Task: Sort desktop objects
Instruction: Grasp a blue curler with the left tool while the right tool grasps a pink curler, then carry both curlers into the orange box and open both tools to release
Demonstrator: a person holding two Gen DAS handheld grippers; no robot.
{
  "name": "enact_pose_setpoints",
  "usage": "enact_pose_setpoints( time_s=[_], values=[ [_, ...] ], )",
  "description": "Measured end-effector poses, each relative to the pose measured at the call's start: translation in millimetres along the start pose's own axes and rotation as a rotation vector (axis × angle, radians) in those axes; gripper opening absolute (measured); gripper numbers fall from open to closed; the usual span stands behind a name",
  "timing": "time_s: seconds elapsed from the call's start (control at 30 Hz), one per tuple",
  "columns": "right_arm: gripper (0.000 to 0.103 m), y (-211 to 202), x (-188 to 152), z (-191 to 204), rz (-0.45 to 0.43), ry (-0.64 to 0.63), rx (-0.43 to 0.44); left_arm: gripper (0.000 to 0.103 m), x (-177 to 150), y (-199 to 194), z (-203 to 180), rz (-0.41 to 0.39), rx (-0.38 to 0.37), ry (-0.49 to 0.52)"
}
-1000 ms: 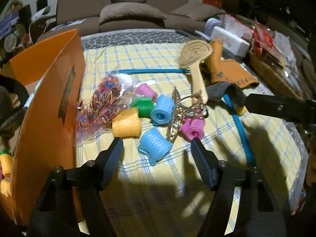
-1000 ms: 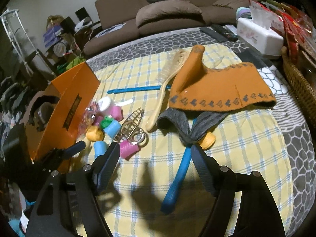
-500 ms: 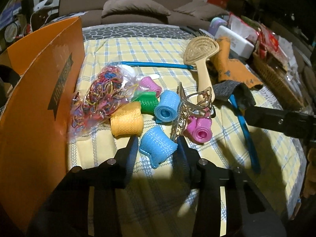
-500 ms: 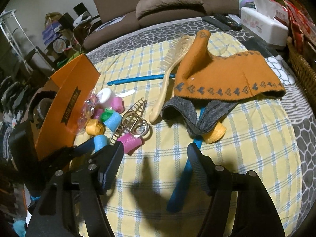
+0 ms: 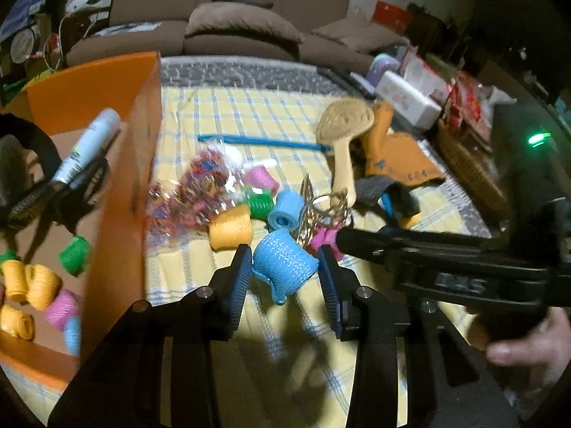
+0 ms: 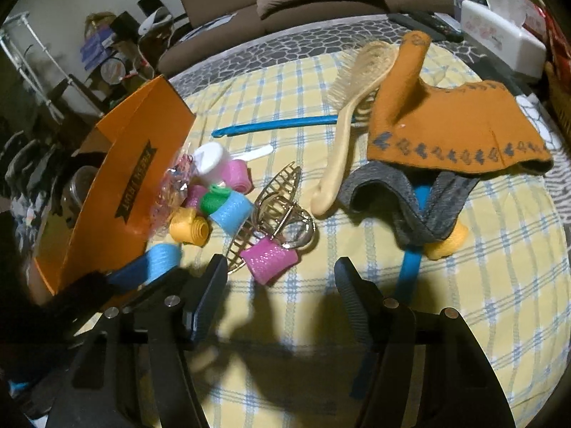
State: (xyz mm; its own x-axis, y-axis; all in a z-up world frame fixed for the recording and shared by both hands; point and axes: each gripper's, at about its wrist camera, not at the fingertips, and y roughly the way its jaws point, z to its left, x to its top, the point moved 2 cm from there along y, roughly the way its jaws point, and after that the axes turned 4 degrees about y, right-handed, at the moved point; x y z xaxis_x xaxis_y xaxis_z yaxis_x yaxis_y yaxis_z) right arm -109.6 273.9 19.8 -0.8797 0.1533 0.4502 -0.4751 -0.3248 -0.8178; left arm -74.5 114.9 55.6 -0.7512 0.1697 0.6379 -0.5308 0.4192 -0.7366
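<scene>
- Orange box (image 5: 117, 192) holds yellow, pink and green hair rollers (image 5: 25, 281) and a white tube (image 5: 89, 142).
- Left gripper (image 5: 283, 267) clamps a blue roller (image 5: 283, 264) above the checked cloth (image 5: 249, 107), beside the box.
- Right gripper (image 6: 280, 278), closing, grasps nothing; pink roller (image 6: 269, 258) just ahead.

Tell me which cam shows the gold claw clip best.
Right wrist view: the gold claw clip lies unobstructed, its teeth and ring visible, with a pink roller against it. In the left wrist view only a sliver of the clip shows, behind the blue roller in the left gripper.
</scene>
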Motion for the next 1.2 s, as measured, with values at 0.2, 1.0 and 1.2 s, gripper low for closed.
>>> enact_pose_setpoints(
  time_s=[0.2, 1.0, 1.2],
  values=[
    [0.055, 11, 1, -2, 0.035, 0.06, 0.01, 0.035, 11, -37, 6, -0.05, -0.032, -0.007],
    [0.035, 15, -12, 14, 0.029, -0.056, -0.108, 0.036, 19, -92, 77, -0.119, -0.033, -0.095],
    [0.035, -4, -13, 22, 0.003, -0.094, -0.063, 0.035, 12, -93, 95, -0.107, -0.001, -0.108]
  ],
)
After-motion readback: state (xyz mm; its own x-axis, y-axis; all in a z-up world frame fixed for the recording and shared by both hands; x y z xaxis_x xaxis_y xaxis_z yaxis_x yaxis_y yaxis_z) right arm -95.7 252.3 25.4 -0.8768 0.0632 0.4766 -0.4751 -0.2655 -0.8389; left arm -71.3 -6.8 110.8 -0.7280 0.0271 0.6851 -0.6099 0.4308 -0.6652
